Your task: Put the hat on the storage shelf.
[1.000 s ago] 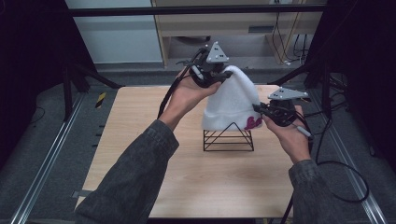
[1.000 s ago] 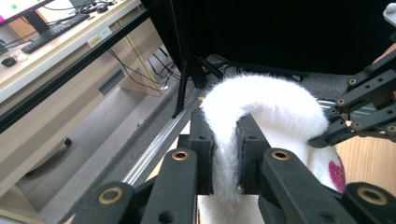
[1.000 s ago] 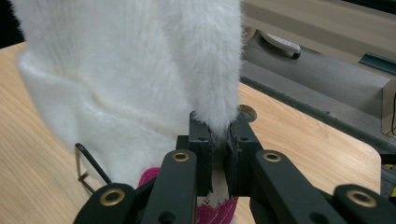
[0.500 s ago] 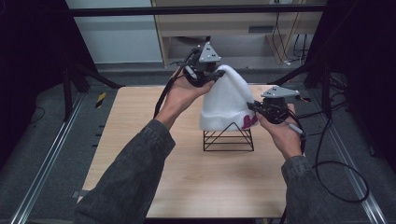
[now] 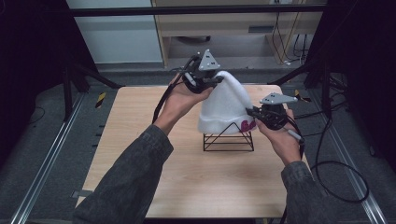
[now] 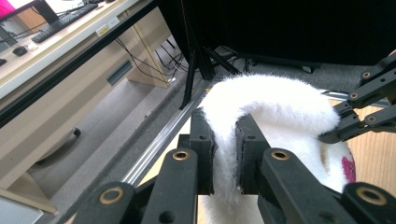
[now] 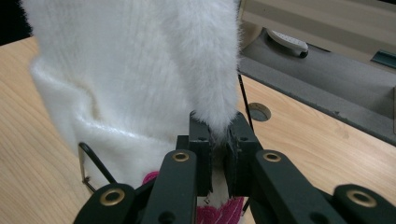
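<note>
The person is reaching both forearms in from the near side of the table (image 5: 140, 140). The left hand (image 5: 180, 100) is stretched forward and raised, and it is holding the left gripper (image 5: 215, 80) high over the far part of the table, with the grey plate facing up. The right hand (image 5: 280, 135) is staying lower, at the right side, and it is holding the right gripper (image 5: 252, 113) about level with the hat's brim.

The white fluffy hat (image 5: 226, 105) is sitting over a black wire stand (image 5: 229, 140) near the middle of the table. The left gripper is pinching the hat's top: in the left gripper view the jaws are closed on a fold of the white fur (image 6: 224, 154). The right gripper is pinching the lower edge, near a pink mark (image 7: 219, 212); its jaws are closed on the fur too.

Compared with one second ago, the left hand is now higher and farther from the person, so the hat is pulled taller and more pointed. The right hand is almost in the same place, and the brim is a little higher over the stand.
</note>
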{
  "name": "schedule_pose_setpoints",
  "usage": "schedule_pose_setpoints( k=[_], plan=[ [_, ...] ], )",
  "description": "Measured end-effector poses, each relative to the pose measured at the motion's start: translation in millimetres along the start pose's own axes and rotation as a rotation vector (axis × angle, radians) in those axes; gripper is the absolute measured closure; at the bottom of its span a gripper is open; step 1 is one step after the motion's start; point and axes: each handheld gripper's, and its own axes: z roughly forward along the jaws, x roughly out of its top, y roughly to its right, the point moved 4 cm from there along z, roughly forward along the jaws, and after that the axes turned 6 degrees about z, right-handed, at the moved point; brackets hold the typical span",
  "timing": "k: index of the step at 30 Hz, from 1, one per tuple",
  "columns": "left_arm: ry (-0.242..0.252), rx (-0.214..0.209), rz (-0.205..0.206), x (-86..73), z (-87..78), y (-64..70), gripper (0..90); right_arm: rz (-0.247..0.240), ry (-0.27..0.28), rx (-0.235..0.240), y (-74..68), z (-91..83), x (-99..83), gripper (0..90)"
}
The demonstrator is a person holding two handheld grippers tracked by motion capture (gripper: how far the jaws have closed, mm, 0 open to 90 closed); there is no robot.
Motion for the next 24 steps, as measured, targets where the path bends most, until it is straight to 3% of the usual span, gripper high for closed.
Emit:
schedule_pose_setpoints(
  k=[5,11,24],
  plan=[
    [-0.009,-0.015,0.014,-2.1,2.3,5.2,80.0,0.004,-0.013,0.003,1.4,-0.1,-8.1,82.9],
    [-0.003,-0.041,-0.008,-4.3,2.9,8.6,79.9,-0.006,-0.027,-0.002,0.6,-0.4,-12.0,82.9],
    [-0.042,-0.093,0.002,-14.5,14.1,25.9,79.6,-0.003,-0.078,-0.007,1.2,-0.4,-35.1,82.5]
  ],
)
